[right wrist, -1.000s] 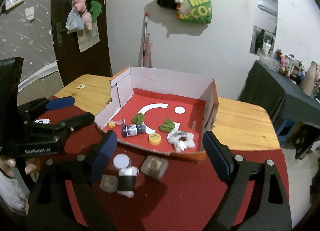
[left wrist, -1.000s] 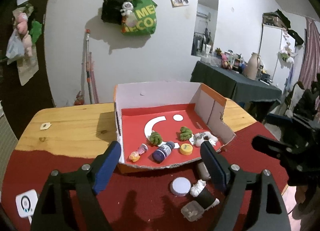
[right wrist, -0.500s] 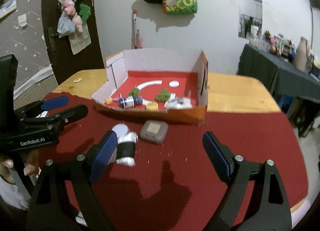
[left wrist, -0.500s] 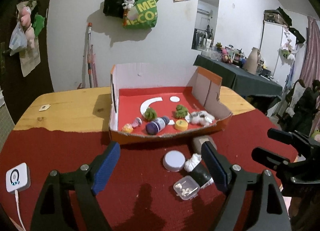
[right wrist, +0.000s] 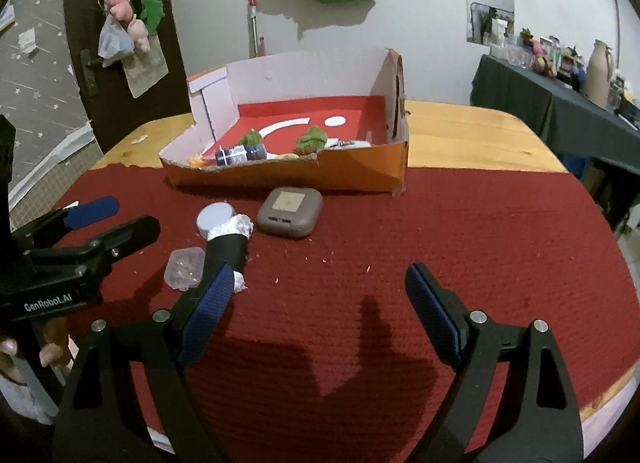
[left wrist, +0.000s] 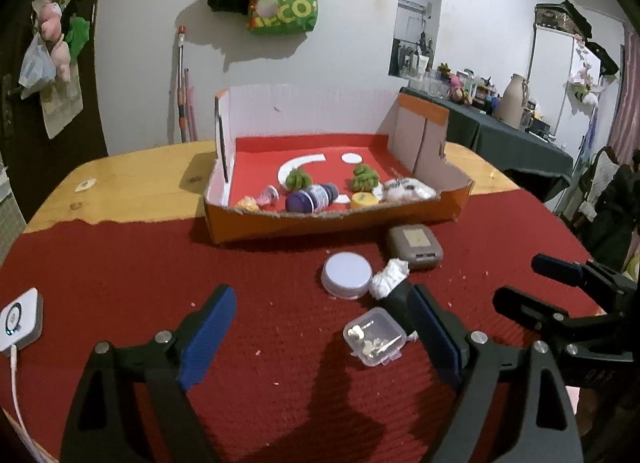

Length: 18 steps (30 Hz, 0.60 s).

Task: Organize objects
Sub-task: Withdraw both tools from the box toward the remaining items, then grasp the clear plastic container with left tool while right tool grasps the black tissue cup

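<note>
Left wrist view: the left gripper [left wrist: 320,337], jaws spread and just widening, empty, hovers over the red cloth [left wrist: 120,275] before the cardboard box [left wrist: 328,223]. Near the box lie a white lid [left wrist: 346,274], brown case [left wrist: 414,247], black roll [left wrist: 394,299] and clear tub [left wrist: 374,337]. The right gripper [right wrist: 320,303] is spread wide, empty.
</note>
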Tool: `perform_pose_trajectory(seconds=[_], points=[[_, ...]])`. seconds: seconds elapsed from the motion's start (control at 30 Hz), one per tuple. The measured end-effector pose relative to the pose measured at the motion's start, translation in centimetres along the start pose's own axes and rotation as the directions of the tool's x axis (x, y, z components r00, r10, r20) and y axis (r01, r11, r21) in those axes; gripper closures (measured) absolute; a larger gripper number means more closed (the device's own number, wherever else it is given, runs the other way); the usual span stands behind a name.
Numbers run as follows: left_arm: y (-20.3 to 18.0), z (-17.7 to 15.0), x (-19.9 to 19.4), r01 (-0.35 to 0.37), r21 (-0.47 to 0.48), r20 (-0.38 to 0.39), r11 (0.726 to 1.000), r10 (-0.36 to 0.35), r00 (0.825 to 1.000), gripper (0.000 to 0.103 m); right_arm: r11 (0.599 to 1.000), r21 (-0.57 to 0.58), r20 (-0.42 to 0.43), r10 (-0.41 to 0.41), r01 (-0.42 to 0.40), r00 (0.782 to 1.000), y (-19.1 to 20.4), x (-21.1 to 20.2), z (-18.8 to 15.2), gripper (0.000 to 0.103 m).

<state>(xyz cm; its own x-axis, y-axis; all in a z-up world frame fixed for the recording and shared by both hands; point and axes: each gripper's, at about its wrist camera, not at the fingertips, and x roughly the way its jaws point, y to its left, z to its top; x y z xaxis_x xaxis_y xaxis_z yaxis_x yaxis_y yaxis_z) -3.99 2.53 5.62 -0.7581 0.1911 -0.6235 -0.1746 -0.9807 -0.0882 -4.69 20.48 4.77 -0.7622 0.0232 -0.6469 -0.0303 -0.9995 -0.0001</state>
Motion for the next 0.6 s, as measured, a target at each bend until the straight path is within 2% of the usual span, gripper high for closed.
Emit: perform_pose_trajectory(seconds=[0.6], points=[[0.7,-1.3,2.0,0.002,-0.016,-0.075,1.000,-0.003,0.997,0.012,1.000,-0.006,-0.035,0.009,-0.010,0.999,0.4,1.5,-0.2,0.015]])
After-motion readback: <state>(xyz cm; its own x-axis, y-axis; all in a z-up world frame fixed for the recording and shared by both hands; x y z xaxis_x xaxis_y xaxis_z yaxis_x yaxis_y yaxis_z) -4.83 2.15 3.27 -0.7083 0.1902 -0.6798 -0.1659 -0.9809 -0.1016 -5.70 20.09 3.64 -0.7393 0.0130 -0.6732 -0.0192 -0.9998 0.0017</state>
